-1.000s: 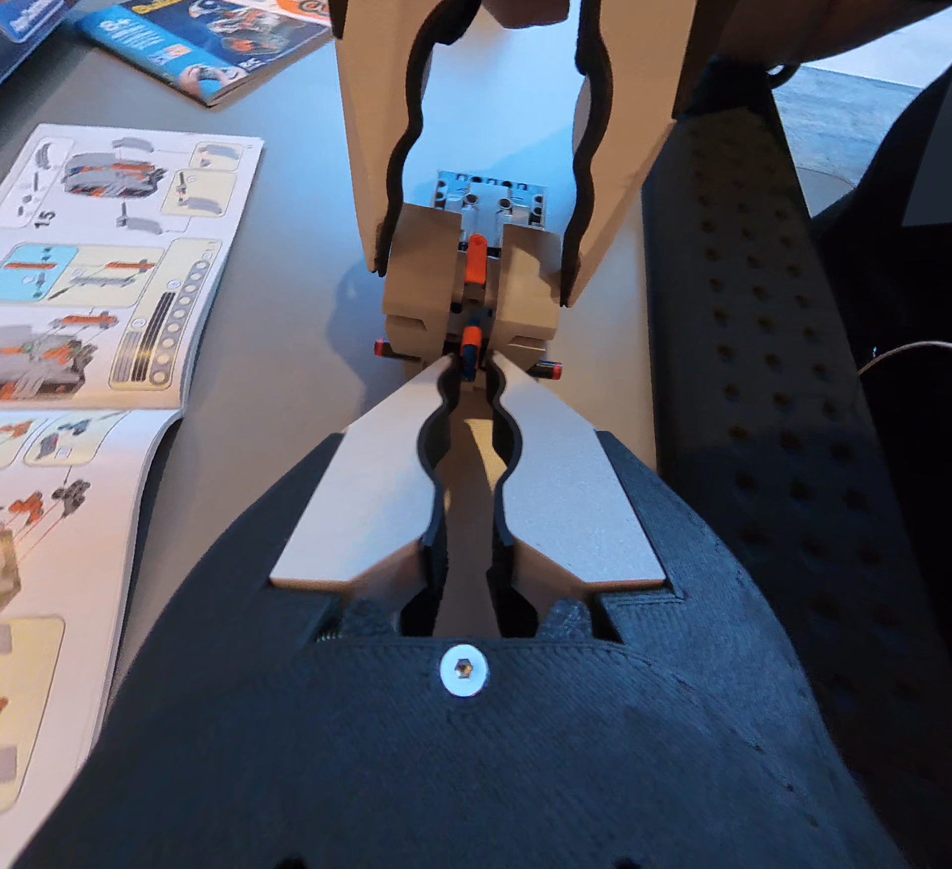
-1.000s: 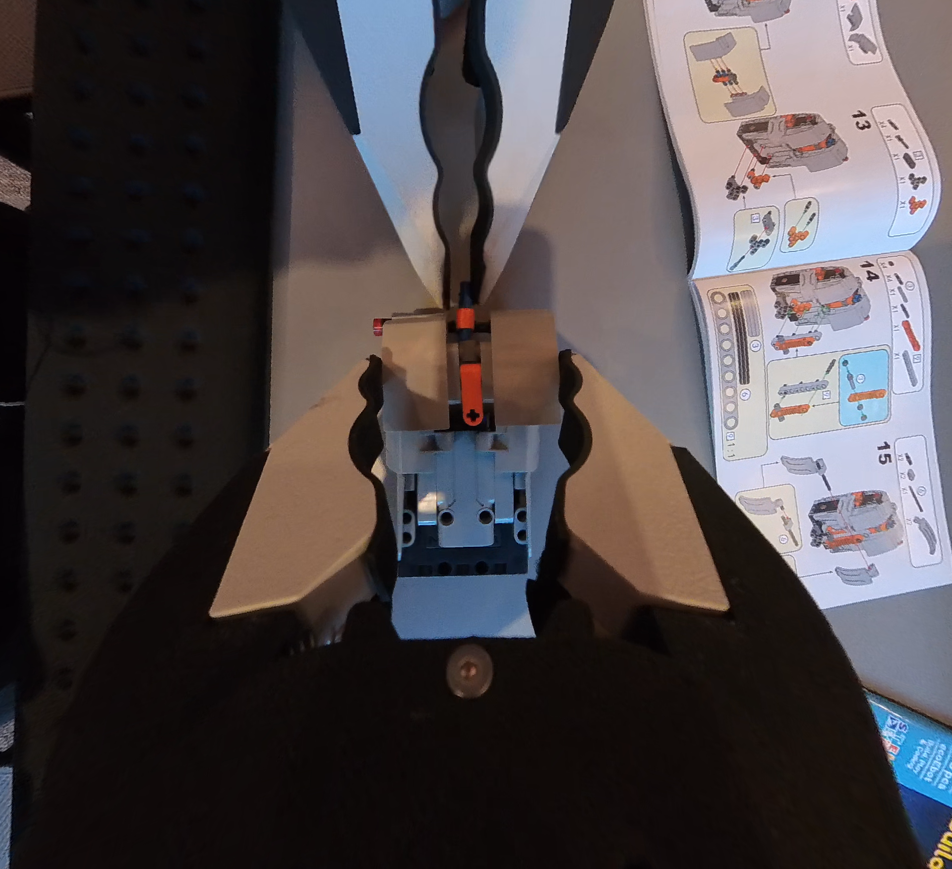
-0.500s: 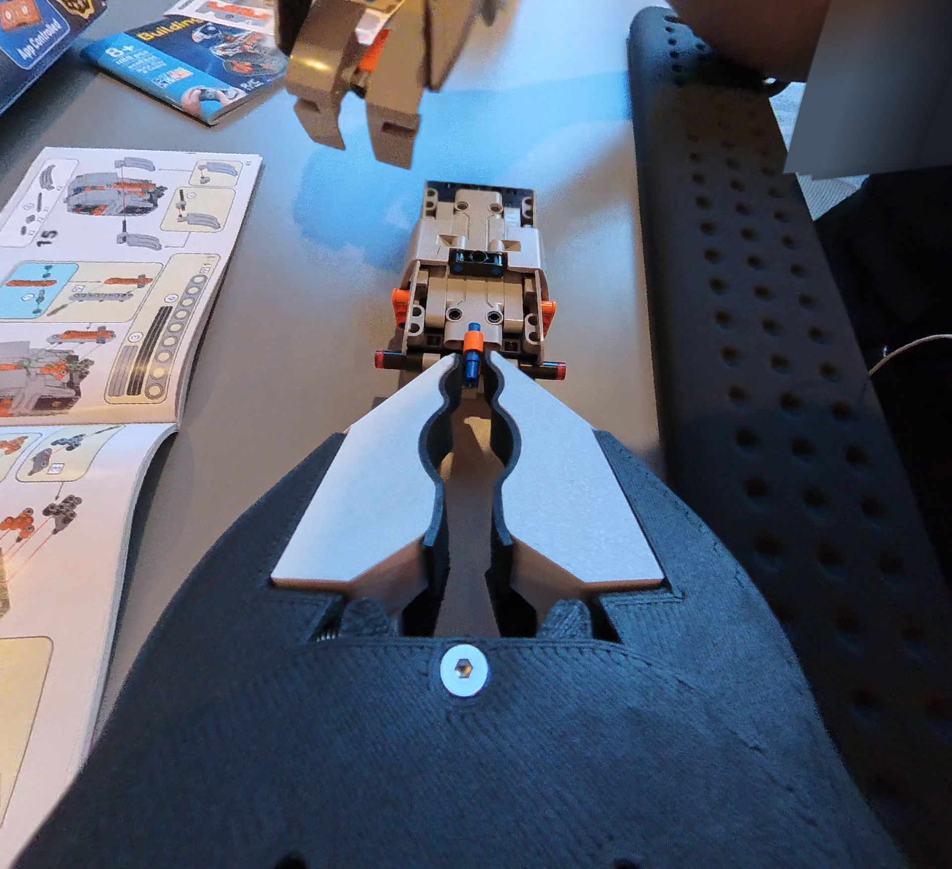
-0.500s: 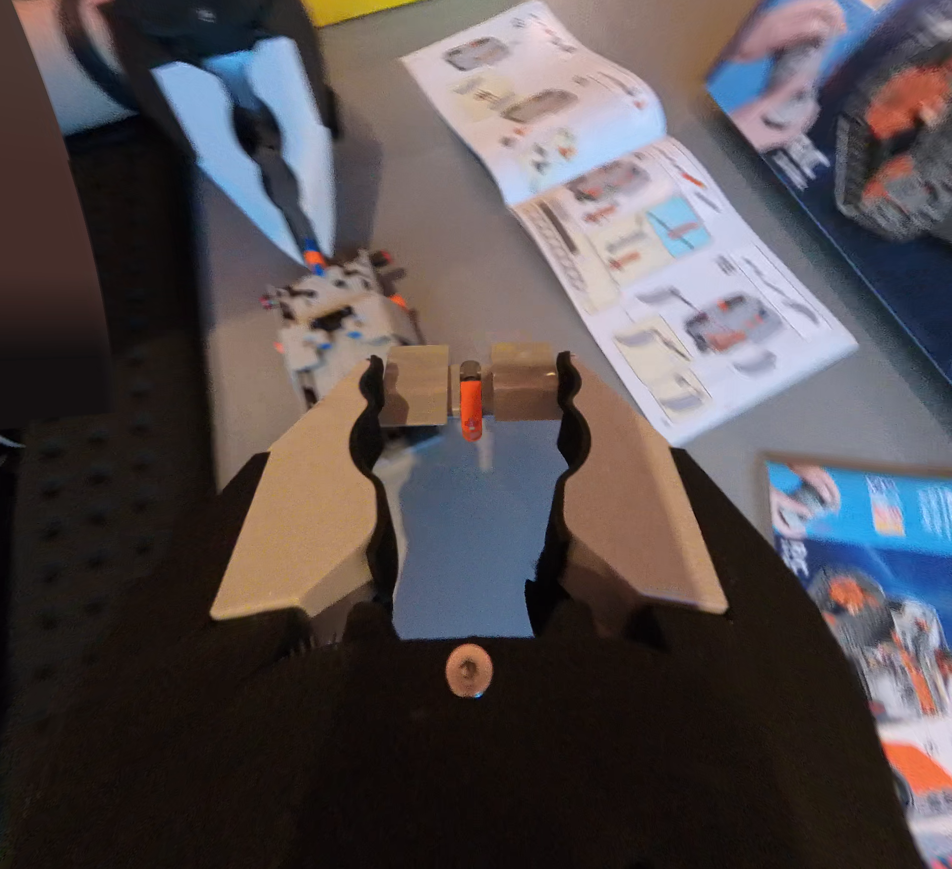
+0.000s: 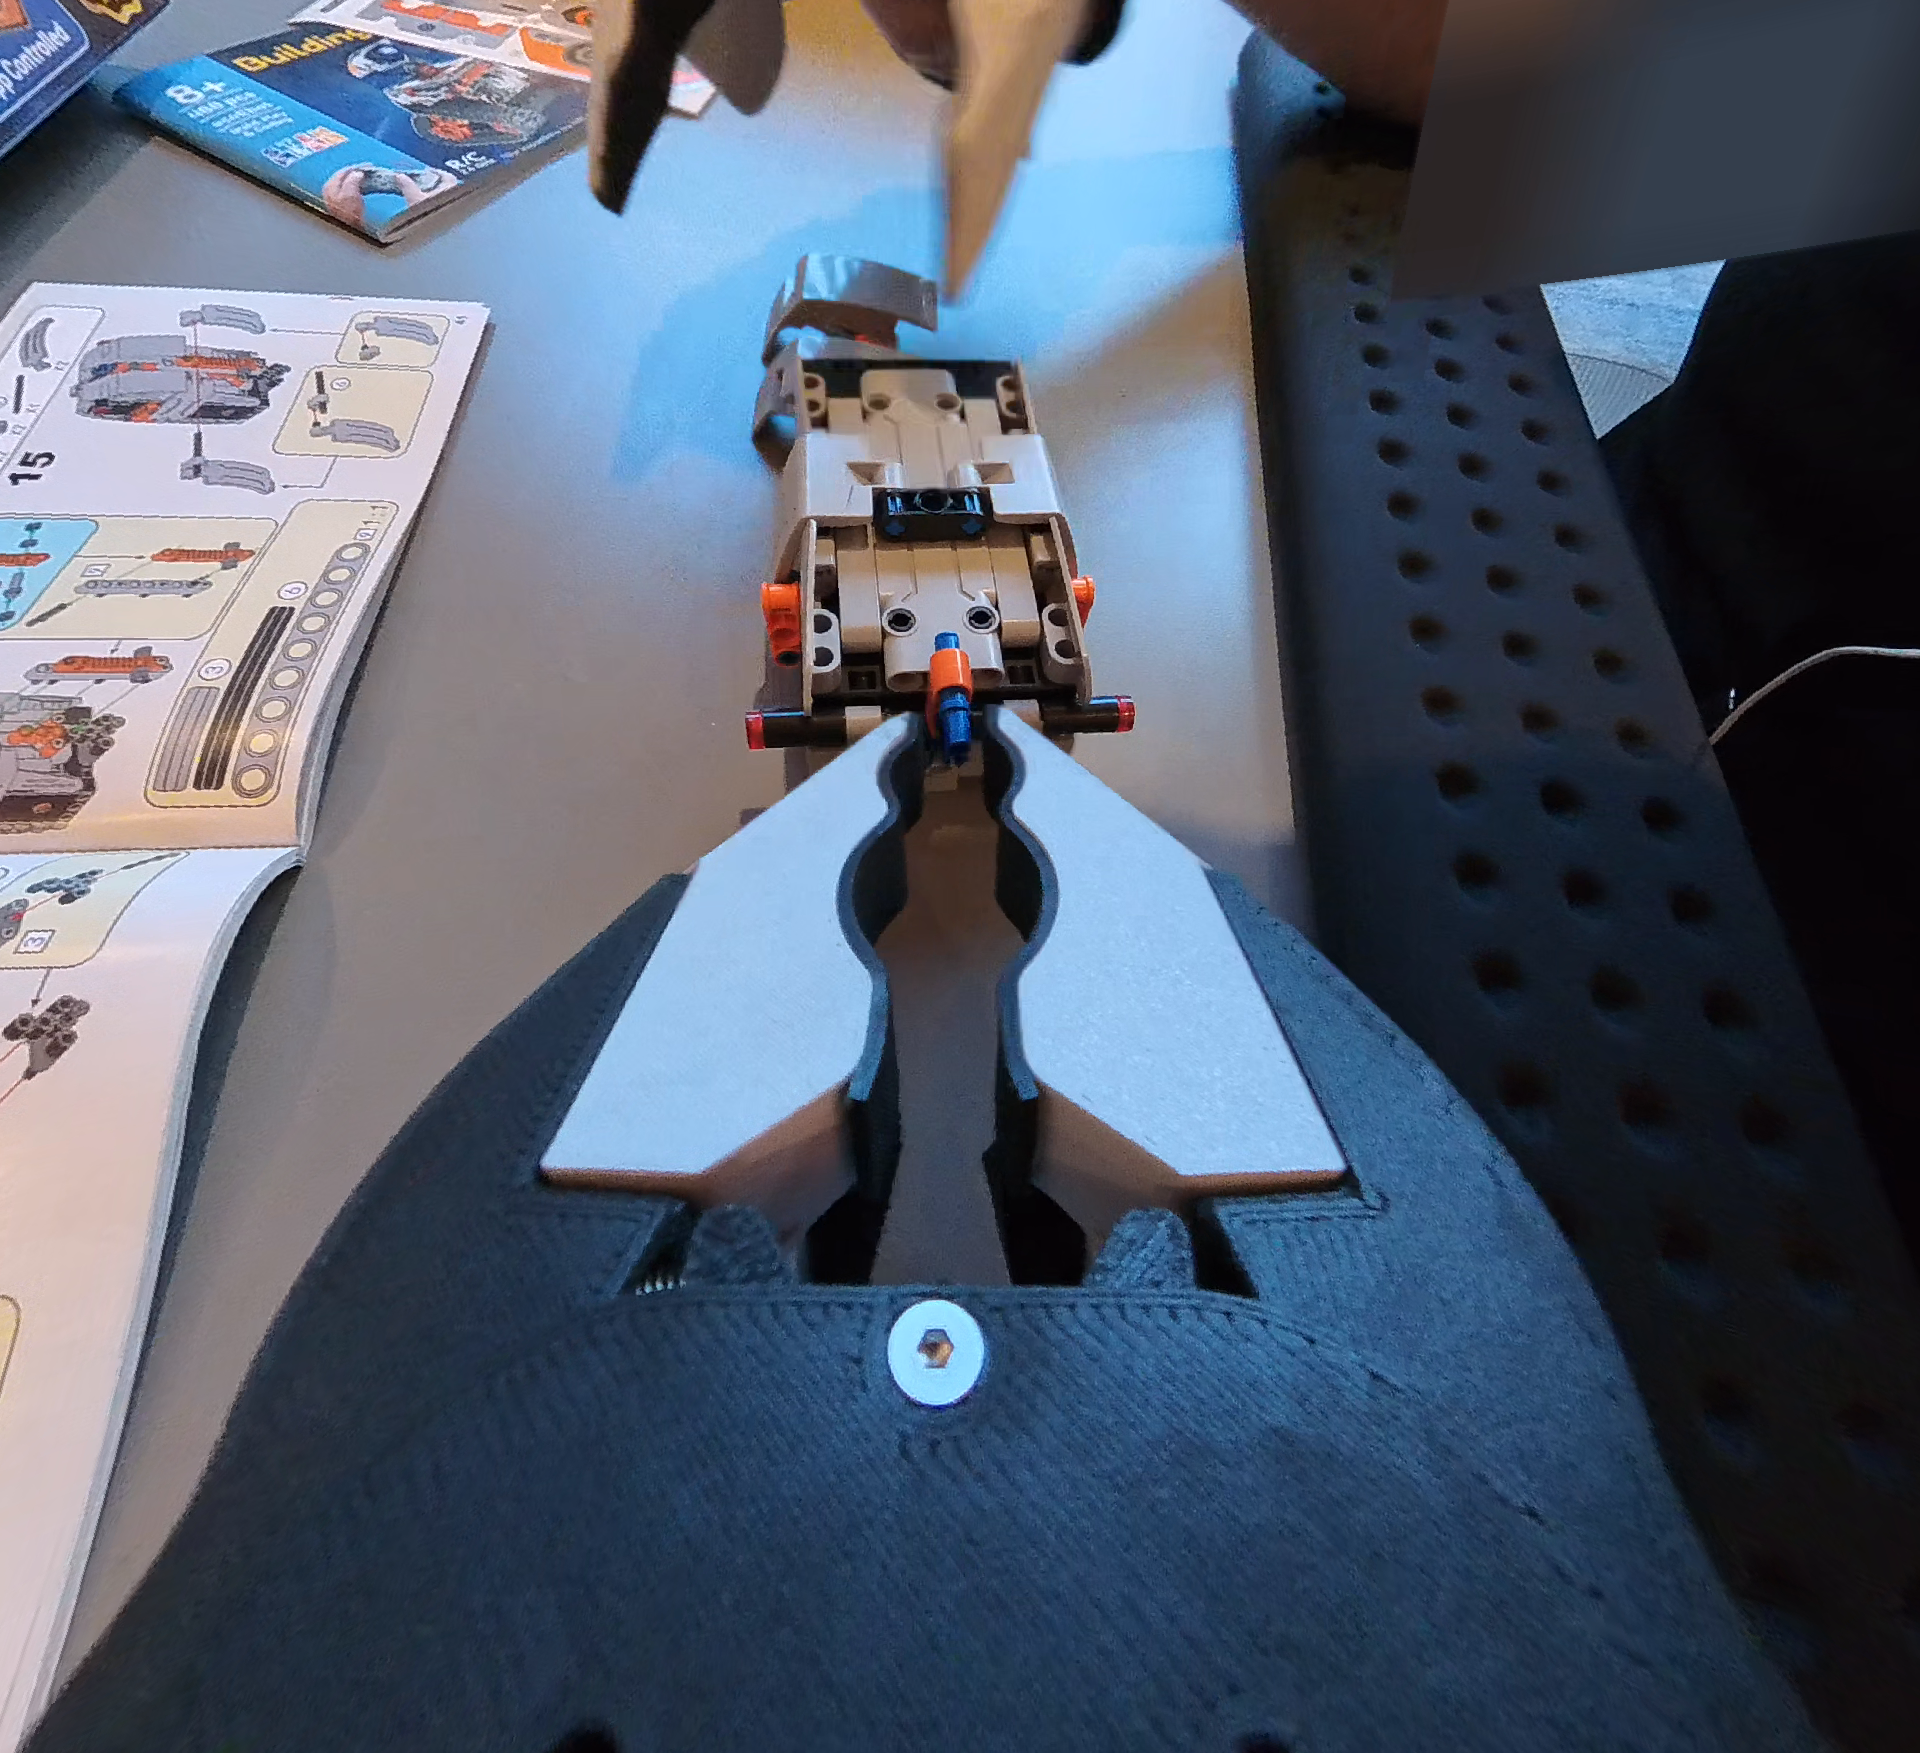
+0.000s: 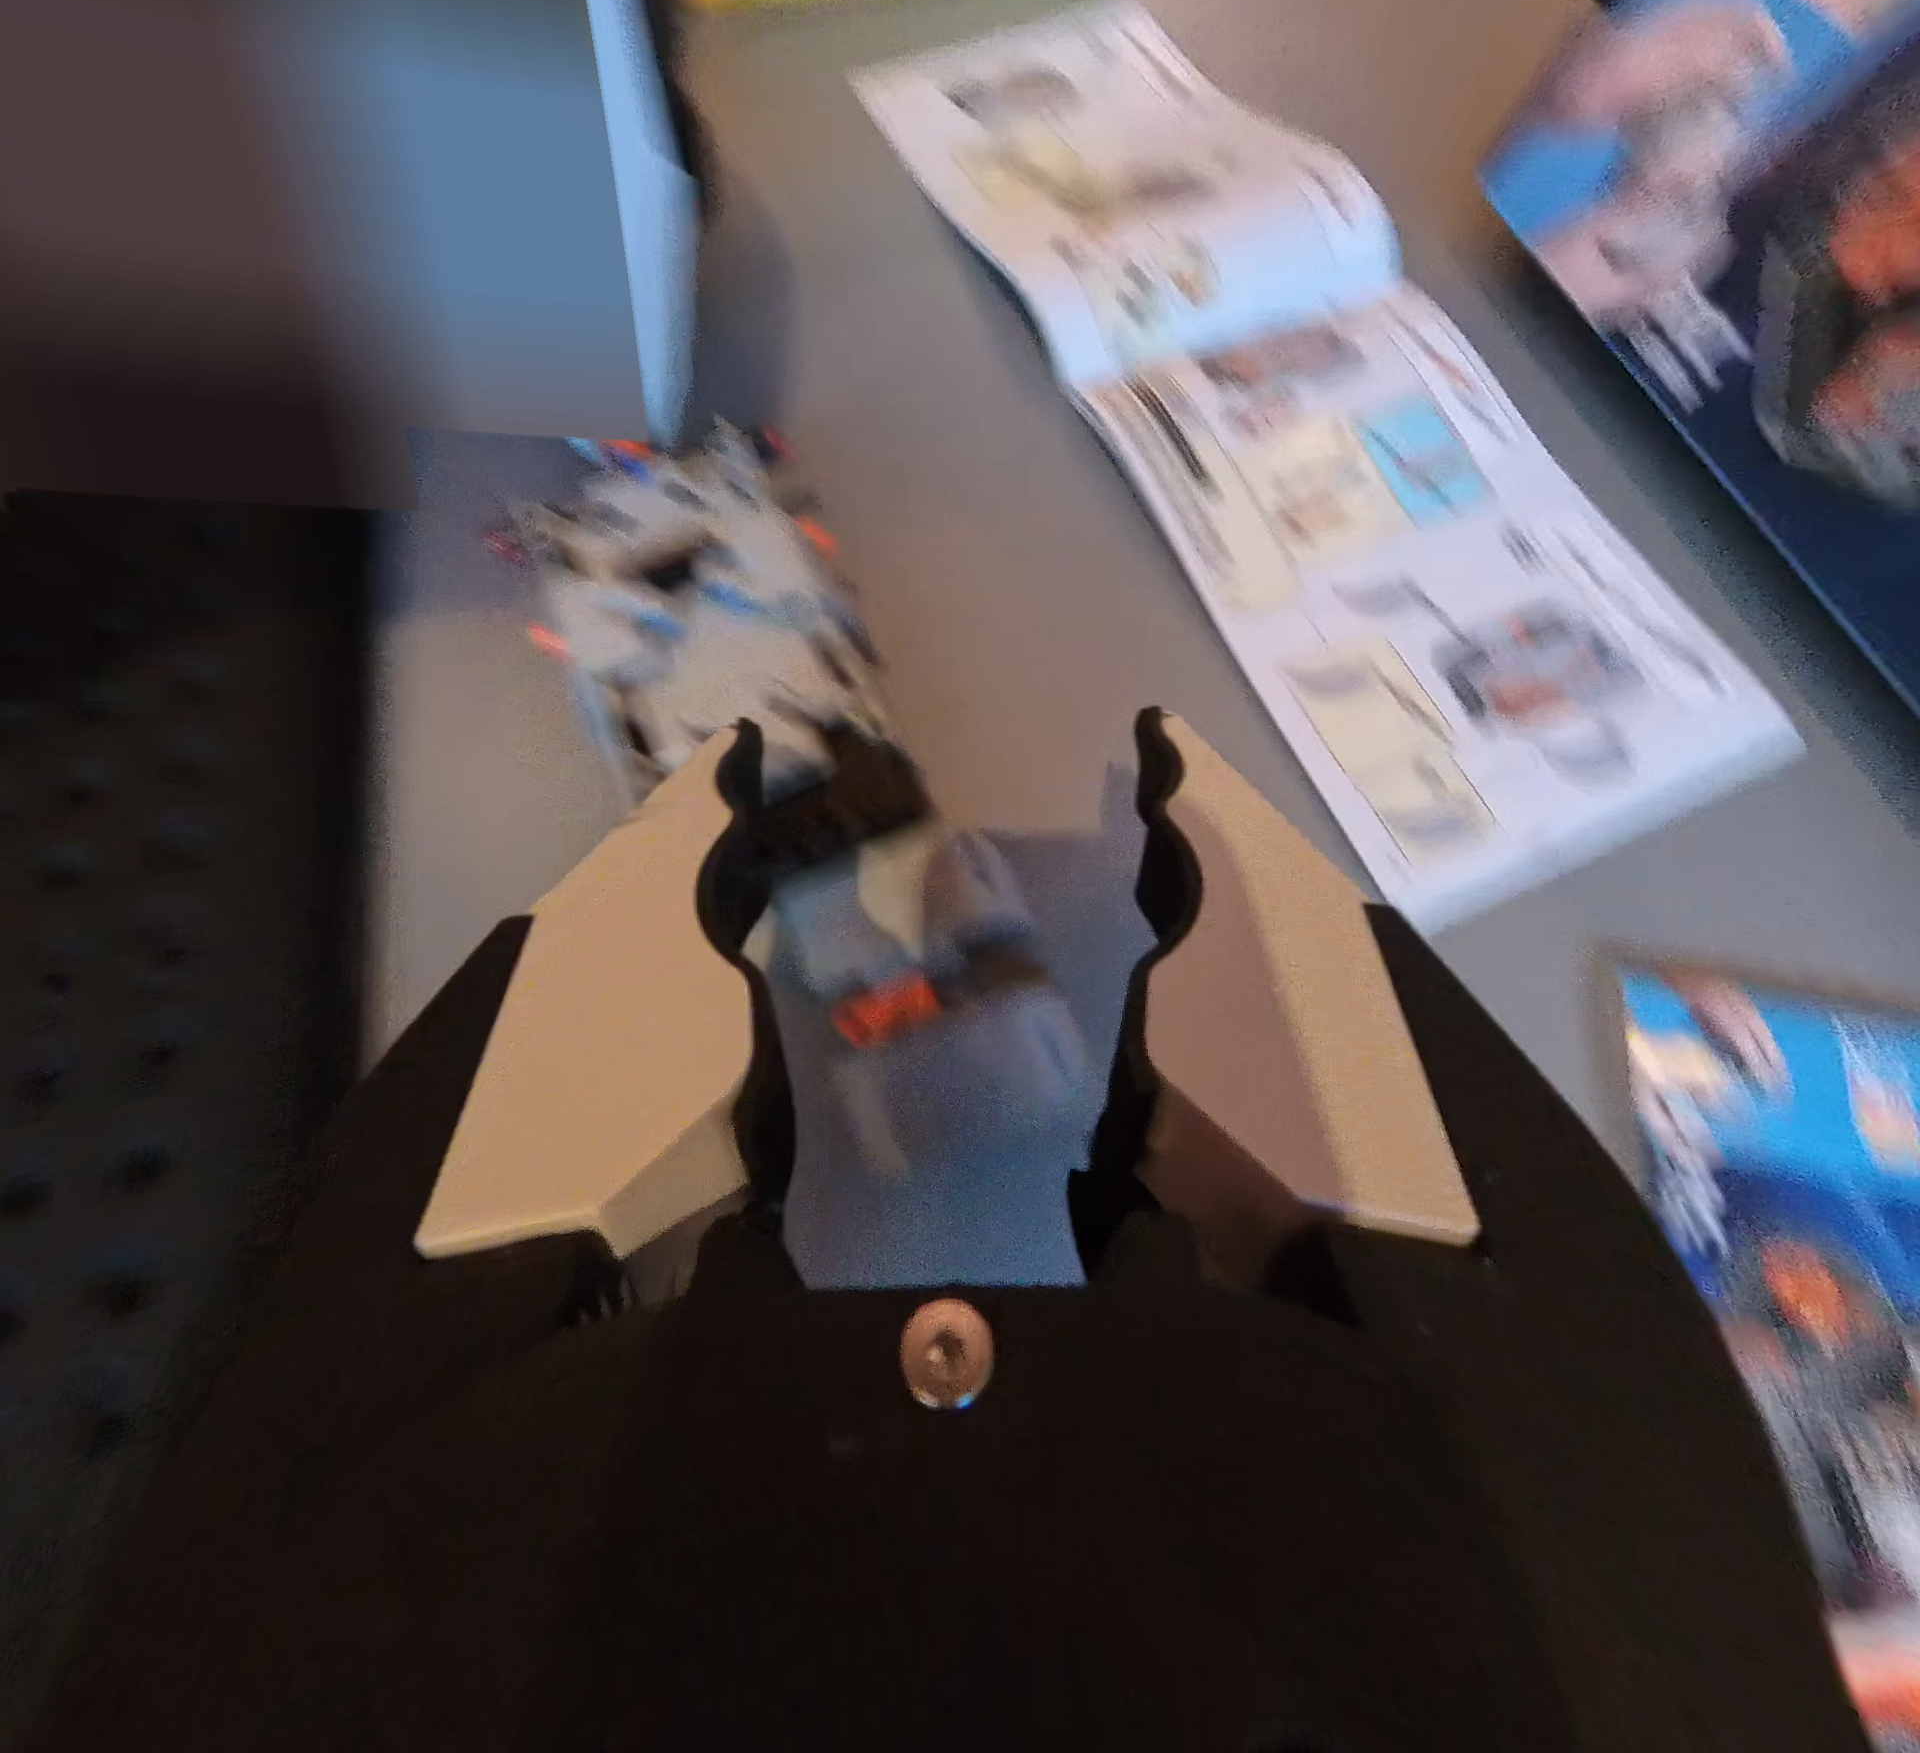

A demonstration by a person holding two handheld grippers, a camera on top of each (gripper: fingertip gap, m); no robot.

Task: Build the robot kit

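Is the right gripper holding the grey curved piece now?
No: the right gripper hangs open and empty above the table, and the grey curved piece lies beside the brick model.

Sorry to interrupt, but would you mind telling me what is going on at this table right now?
A person is working on a grey, black and orange brick-built vehicle chassis lying on the grey table. The left hand-held gripper is shut on a blue pin at the chassis's near end. The right hand-held gripper is open and empty above the table; a curved grey panel piece with an orange part lies just below it, by the chassis's far end. An open white instruction booklet lies alongside.
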